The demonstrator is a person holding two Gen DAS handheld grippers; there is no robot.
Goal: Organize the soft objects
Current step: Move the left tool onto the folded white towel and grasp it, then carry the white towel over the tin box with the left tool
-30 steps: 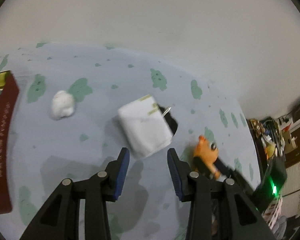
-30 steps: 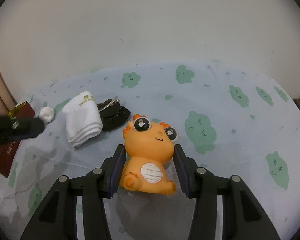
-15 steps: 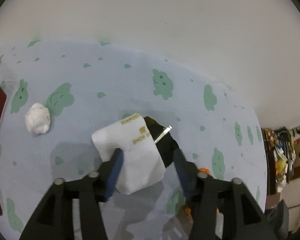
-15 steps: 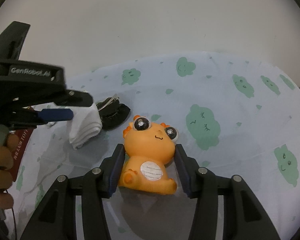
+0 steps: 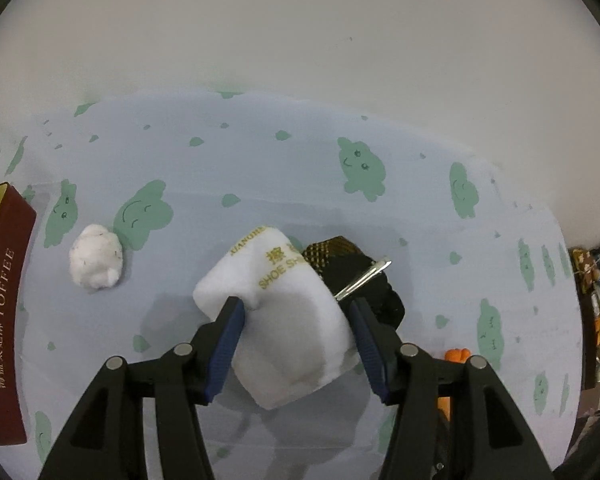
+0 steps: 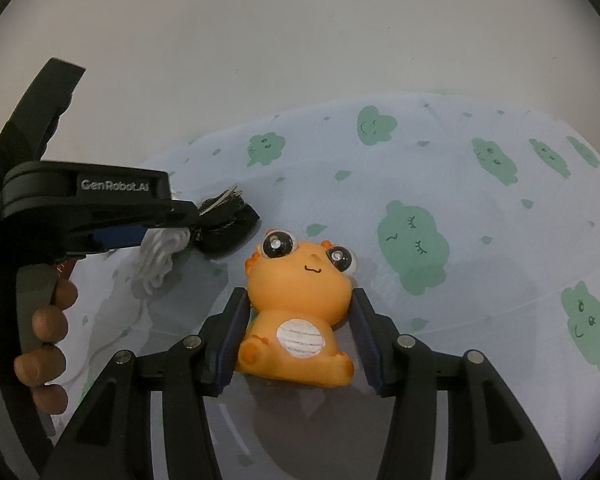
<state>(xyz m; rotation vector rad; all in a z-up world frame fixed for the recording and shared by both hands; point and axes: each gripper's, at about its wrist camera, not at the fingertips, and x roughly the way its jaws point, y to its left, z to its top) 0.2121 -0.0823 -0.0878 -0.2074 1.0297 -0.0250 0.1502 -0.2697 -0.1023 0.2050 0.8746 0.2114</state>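
Straddling folded white shoe-shine cloth [image 5: 288, 320], left gripper [image 5: 296, 334] jaws wide, just opened; pads seemingly not pressing. Black pouch with metal clip [image 5: 356, 276] touching cloth's far side; white cotton ball [image 5: 96, 258] and maroon toffee box [image 5: 4, 308] further left. Right gripper [image 6: 298, 330] jaws clamping orange dinosaur toy [image 6: 300, 292] on cloud-print counter [image 6: 480, 240].

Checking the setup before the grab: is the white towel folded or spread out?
Folded: the towel sits as a thick, rounded bundle, its layered edges showing in the right wrist view.
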